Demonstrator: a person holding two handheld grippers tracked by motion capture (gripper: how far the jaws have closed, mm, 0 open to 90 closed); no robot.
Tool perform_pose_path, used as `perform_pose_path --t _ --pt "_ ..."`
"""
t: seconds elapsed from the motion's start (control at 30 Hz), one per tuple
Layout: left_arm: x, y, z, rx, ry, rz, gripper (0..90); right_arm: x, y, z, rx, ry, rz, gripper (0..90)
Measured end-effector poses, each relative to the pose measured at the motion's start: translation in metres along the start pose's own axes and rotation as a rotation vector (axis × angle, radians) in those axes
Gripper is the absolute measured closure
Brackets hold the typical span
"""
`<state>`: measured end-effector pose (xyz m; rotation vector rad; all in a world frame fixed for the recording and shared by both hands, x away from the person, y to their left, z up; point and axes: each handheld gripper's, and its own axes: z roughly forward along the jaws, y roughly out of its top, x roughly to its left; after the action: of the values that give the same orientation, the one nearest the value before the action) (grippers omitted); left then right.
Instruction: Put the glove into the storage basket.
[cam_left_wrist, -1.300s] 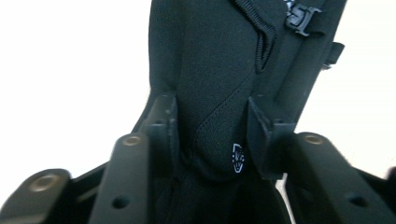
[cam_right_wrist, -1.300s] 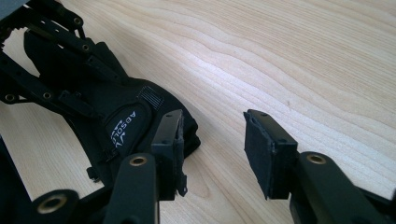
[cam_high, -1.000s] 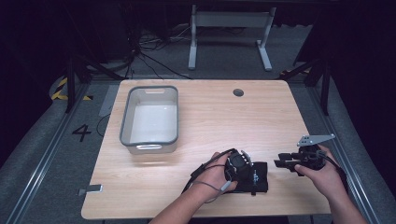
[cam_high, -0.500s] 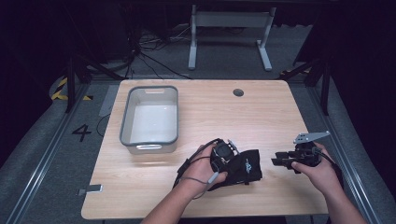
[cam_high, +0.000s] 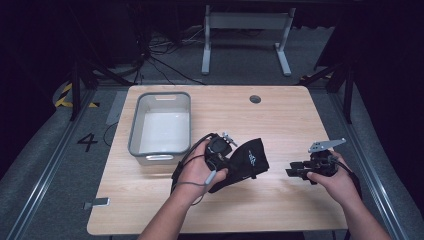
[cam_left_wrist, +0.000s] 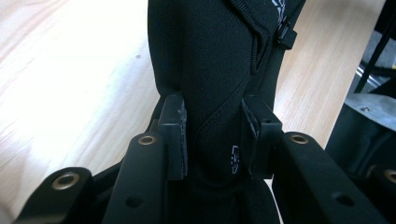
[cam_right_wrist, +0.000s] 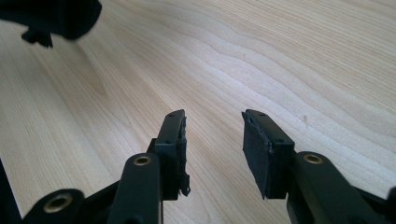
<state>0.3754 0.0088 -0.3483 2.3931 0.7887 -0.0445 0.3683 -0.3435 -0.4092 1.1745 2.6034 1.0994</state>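
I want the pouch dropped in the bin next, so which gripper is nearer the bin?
Left. The left gripper, shut on the black pouch, is just right of the bin; the right gripper, open, is far off by the table's right edge.

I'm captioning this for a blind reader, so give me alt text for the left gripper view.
A black fabric pouch is clamped between the left gripper's two black fingers, standing up above a light wooden table. A strap with a small buckle runs along the pouch's upper right edge.
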Motion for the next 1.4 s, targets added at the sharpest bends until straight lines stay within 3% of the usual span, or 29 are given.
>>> perform_pose_path --t 0.37,0.8,0.93,1.27,1.4 --pt "0.034 -0.007 -0.044 -0.064 0.103 -0.129 65.7 0.003 -0.001 0.010 0.021 0.001 -0.002 60.4" --pt "0.070 -0.013 -0.077 -0.104 0.172 -0.216 65.5 0.006 -0.007 0.009 0.020 -0.004 0.016 60.0" --pt "0.086 -0.013 -0.091 -0.114 0.200 -0.266 65.5 0.006 -0.006 0.010 0.022 -0.007 0.016 59.7" --pt "0.117 -0.017 -0.107 -0.151 0.232 -0.358 65.5 0.009 -0.009 0.010 0.027 -0.018 0.023 59.8" --pt "0.127 -0.019 -0.110 -0.165 0.286 -0.407 65.3 0.009 -0.011 0.009 0.028 -0.019 0.027 59.6"
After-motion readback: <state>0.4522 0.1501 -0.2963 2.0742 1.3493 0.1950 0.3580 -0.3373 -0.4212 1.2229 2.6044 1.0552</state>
